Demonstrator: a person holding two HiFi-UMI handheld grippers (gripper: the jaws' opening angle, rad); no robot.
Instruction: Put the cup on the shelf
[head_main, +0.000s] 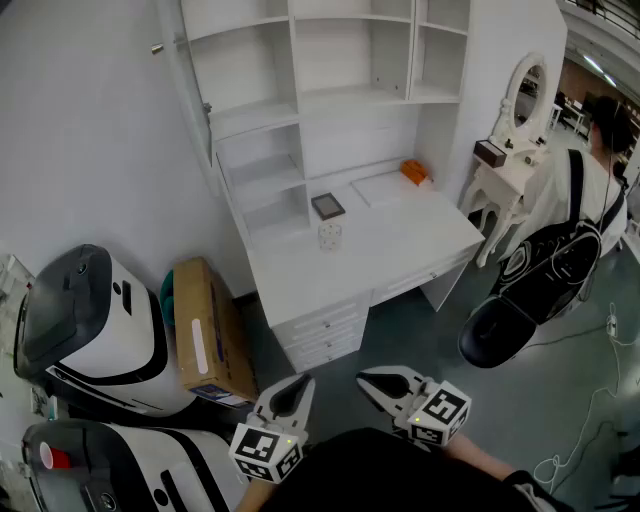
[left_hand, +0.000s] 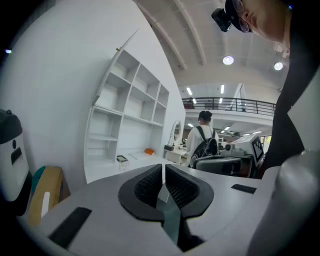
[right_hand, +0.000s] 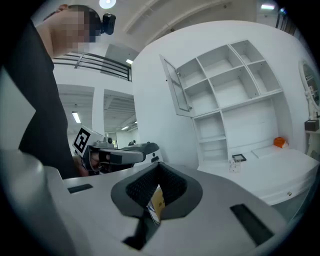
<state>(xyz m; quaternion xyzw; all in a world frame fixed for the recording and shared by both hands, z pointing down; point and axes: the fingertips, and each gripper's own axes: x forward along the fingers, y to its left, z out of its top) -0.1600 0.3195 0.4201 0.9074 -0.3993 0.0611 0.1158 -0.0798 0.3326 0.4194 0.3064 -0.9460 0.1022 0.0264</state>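
1. Your left gripper (head_main: 298, 385) and right gripper (head_main: 368, 380) sit side by side at the near edge of the head view. Both point roughly level toward the desk.
2. In each gripper view the two jaws meet at the tips, with nothing clamped between them.
3. On your left, a cardboard box (head_main: 208, 330) stands on the floor beside a white machine (head_main: 100, 330).
4. Farther out, the cup (head_main: 330, 236) stands upright on the white desk (head_main: 400, 255). It is well apart from both grippers and just in front of a small picture frame (head_main: 328, 207).
5. An orange object (head_main: 415, 172) lies toward the desk's back right.
6. The shelf (head_main: 340, 95) rises behind the desktop.
7. A person with a backpack (head_main: 560, 260) stands to the right, by a vanity mirror (head_main: 528, 95).
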